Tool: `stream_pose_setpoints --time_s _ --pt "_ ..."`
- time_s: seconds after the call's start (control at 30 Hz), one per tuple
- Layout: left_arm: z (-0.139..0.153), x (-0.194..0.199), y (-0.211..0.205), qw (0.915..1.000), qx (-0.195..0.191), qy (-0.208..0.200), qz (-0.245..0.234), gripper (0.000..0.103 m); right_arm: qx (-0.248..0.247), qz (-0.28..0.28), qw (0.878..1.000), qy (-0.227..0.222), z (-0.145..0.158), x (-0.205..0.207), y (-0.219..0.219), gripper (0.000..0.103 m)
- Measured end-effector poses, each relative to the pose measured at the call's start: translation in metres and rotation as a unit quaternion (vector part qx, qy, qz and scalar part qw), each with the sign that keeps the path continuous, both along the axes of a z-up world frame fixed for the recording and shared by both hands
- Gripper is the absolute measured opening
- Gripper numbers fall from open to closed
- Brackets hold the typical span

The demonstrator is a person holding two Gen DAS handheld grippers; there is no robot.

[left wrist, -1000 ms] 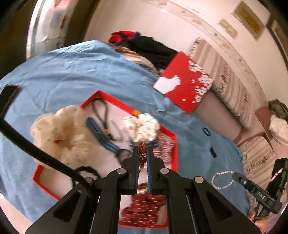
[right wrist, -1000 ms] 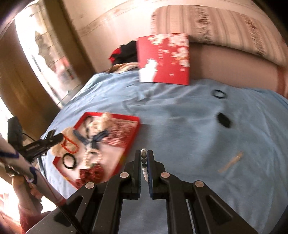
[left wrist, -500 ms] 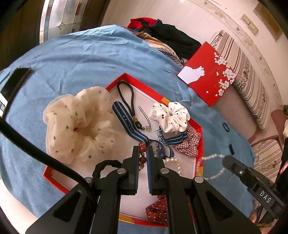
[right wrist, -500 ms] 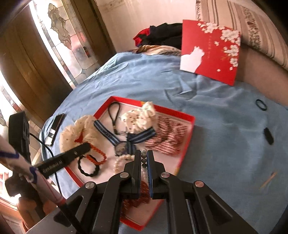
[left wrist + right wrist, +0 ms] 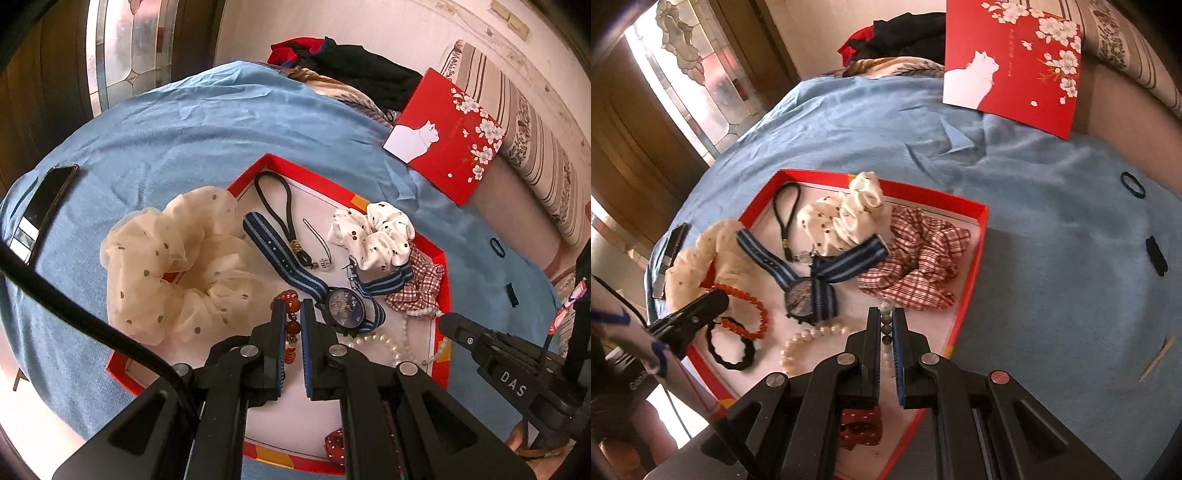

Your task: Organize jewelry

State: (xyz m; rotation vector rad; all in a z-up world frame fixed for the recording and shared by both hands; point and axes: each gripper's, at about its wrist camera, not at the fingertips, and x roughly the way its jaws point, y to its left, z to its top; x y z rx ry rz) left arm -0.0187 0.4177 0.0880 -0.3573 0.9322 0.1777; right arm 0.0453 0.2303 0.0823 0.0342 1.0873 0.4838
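So the right gripper [image 5: 885, 325] has swung in from the bare blue cloth [image 5: 1034, 229] and now sits over the red tray [image 5: 975, 258], clamped on the pearl necklace [image 5: 812, 334], which trails onto the tray floor. Left gripper [image 5: 291, 314] barely moved, pinching the orange bead bracelet [image 5: 291, 304] beside the watch [image 5: 345, 308]
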Motion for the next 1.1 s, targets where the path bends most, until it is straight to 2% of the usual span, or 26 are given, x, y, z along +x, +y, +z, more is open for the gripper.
stream_pose_setpoints --time_s 0.2,0.4,0.57,0.6,0.7,0.87,0.97,1.03,1.1 --pt "-0.001 0.002 -0.005 0.9999 0.015 0.003 0.001 0.007 -0.018 0.003 1.0 -0.009 -0.002 0.002 -0.002 0.007" --pt "0.0 0.003 -0.007 0.9996 0.026 0.002 0.007 0.007 -0.02 0.004 1.0 -0.008 -0.005 0.003 -0.001 0.007" --pt "0.002 0.003 -0.011 0.9987 0.05 0.0 0.009 0.007 -0.015 -0.006 1.0 -0.003 -0.01 0.004 -0.006 0.008" --pt "0.003 0.004 -0.012 0.9985 0.054 -0.001 0.009 0.007 -0.01 -0.009 1.0 0.002 -0.011 0.004 -0.008 0.01" --pt "0.005 0.003 -0.014 0.9976 0.068 -0.006 0.01 0.007 -0.003 -0.015 1.0 0.007 -0.013 0.005 -0.012 0.025" --pt "0.009 0.003 -0.02 0.9959 0.09 -0.012 0.009 0.007 -0.001 -0.016 1.0 0.003 -0.01 0.003 -0.016 0.029" --pt "0.01 0.003 -0.024 0.9948 0.101 -0.015 0.007 0.008 0.006 -0.017 1.0 -0.001 -0.006 0.001 -0.019 0.036" --pt "0.013 0.002 -0.026 0.9937 0.11 -0.02 0.006 0.012 0.006 -0.017 1.0 -0.005 -0.003 0.0 -0.02 0.037" --pt "0.015 0.001 -0.028 0.993 0.115 -0.027 0.006 0.024 0.006 -0.017 1.0 -0.008 -0.001 -0.001 -0.023 0.038"
